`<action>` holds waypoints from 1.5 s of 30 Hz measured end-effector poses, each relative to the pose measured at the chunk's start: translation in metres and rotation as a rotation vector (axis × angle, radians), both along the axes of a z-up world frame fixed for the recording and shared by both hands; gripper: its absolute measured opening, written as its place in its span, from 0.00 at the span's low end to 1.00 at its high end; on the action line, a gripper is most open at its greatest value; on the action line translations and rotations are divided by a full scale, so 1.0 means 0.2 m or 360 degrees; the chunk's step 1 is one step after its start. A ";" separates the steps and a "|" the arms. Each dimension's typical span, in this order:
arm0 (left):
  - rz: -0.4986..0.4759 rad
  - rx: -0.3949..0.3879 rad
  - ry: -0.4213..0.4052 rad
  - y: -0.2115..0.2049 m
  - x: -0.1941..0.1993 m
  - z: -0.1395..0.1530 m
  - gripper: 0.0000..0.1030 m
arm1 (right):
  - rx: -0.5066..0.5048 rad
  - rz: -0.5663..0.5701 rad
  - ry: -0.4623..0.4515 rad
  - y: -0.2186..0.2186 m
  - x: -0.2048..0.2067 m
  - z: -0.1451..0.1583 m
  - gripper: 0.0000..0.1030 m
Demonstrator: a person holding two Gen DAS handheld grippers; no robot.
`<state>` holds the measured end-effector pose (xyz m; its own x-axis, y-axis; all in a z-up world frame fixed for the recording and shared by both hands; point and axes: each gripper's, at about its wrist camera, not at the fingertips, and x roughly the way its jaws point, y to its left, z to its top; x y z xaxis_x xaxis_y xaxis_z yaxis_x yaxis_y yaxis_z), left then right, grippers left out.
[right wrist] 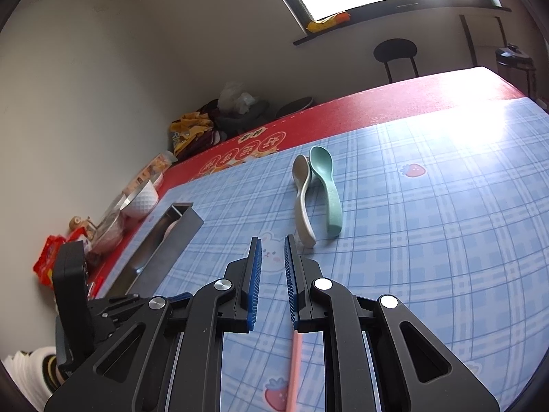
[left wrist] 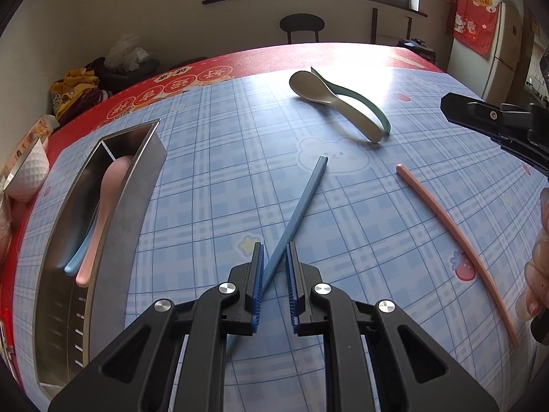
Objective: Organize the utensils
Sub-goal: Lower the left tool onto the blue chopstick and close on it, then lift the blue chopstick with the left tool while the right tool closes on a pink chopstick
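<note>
My left gripper (left wrist: 274, 244) is shut on a blue chopstick (left wrist: 302, 202), which runs slantwise between its blue pads near its lower end. To the right a pink chopstick (left wrist: 456, 240) lies on the blue checked cloth; it also shows under my right gripper (right wrist: 272, 238), whose jaws stand nearly together with nothing between them. A beige spoon (right wrist: 302, 202) and a green spoon (right wrist: 326, 185) lie side by side farther out. On the left stands a long steel tray (left wrist: 144, 178) holding a pink spoon (left wrist: 109, 185) and a blue spoon (left wrist: 80, 254).
A white bowl (left wrist: 31, 171) and snack packets sit past the tray at the table's left edge. A hand (left wrist: 538, 267) shows at the right border. A red mat (right wrist: 394, 103) covers the far strip of the table, with a dark chair (left wrist: 302, 27) behind.
</note>
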<state>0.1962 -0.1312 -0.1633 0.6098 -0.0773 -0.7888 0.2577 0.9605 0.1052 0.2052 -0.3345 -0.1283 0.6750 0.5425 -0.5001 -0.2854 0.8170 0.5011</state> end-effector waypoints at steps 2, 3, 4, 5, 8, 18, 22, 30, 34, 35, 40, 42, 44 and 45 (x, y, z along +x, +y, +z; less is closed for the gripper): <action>-0.0030 0.0014 -0.0008 -0.01 -0.01 0.00 0.10 | -0.0001 0.0004 0.0005 0.00 0.00 0.00 0.14; -0.0042 0.0020 -0.0005 -0.01 0.00 0.00 0.10 | -0.0004 0.0004 0.0007 0.01 0.01 -0.01 0.14; -0.0055 0.0025 0.0001 -0.01 0.00 -0.01 0.10 | -0.0006 0.0005 0.0009 0.01 0.01 -0.01 0.14; -0.0070 0.0033 0.0008 -0.01 0.00 0.00 0.10 | -0.0008 0.0007 0.0011 0.01 0.01 -0.01 0.14; -0.0127 0.0071 0.0022 -0.02 0.01 0.00 0.09 | -0.0016 0.0012 0.0010 0.02 0.01 -0.01 0.14; -0.0198 0.0015 0.0025 -0.01 0.01 -0.01 0.06 | -0.0039 0.0048 0.0010 0.06 0.00 -0.02 0.14; -0.0196 -0.0053 -0.0020 0.02 -0.01 -0.02 0.06 | -0.0055 0.0059 0.0009 0.08 0.00 -0.02 0.14; -0.0189 -0.0106 -0.0024 0.04 -0.01 -0.02 0.06 | -0.0114 0.0063 0.0045 0.11 0.00 -0.05 0.14; -0.0158 -0.0103 -0.0039 0.05 -0.01 -0.02 0.06 | -0.0136 0.0049 0.0069 0.12 0.01 -0.07 0.14; -0.0133 -0.0098 -0.0045 0.06 0.00 -0.02 0.06 | -0.0138 0.0047 0.0073 0.12 0.01 -0.07 0.14; -0.0082 -0.0182 -0.0081 0.12 -0.01 0.01 0.06 | -0.0157 0.0045 0.0080 0.13 0.02 -0.08 0.14; -0.0071 -0.0205 -0.0087 0.14 -0.01 0.01 0.06 | -0.0167 0.0043 0.0086 0.13 0.02 -0.09 0.14; -0.0063 -0.0205 -0.0096 0.14 -0.01 0.02 0.06 | -0.0176 0.0050 0.0093 0.14 0.03 -0.10 0.14; -0.0068 -0.0202 -0.0101 0.13 -0.01 0.02 0.06 | -0.0179 0.0053 0.0091 0.14 0.03 -0.10 0.14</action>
